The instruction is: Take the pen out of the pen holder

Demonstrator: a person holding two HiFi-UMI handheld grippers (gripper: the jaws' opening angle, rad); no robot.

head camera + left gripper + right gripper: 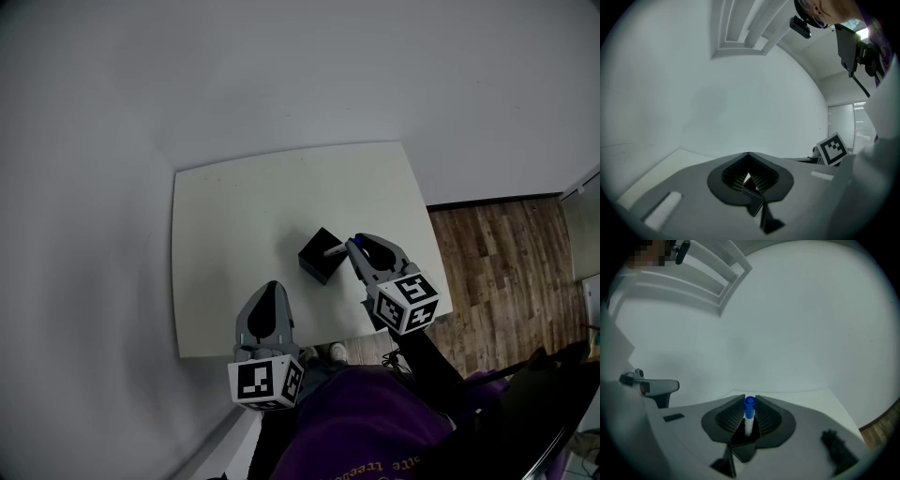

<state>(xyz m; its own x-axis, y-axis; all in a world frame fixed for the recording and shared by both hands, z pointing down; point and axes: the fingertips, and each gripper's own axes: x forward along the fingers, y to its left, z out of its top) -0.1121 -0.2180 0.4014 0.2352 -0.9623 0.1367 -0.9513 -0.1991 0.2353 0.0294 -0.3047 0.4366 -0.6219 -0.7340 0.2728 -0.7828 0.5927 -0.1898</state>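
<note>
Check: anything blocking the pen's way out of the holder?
Nothing visible. The right gripper is shut on the pen at the pen holder's top, with nothing over it. The left gripper, shut and empty, sits apart near the table's front edge.

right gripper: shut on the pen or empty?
The right gripper is shut on the pen: in its view the jaws clamp the white barrel, blue cap at their tips.

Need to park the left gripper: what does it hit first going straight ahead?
Path looks free: the left gripper points over the table toward the wall; the pen holder sits to its right. Depth unclear.
</note>
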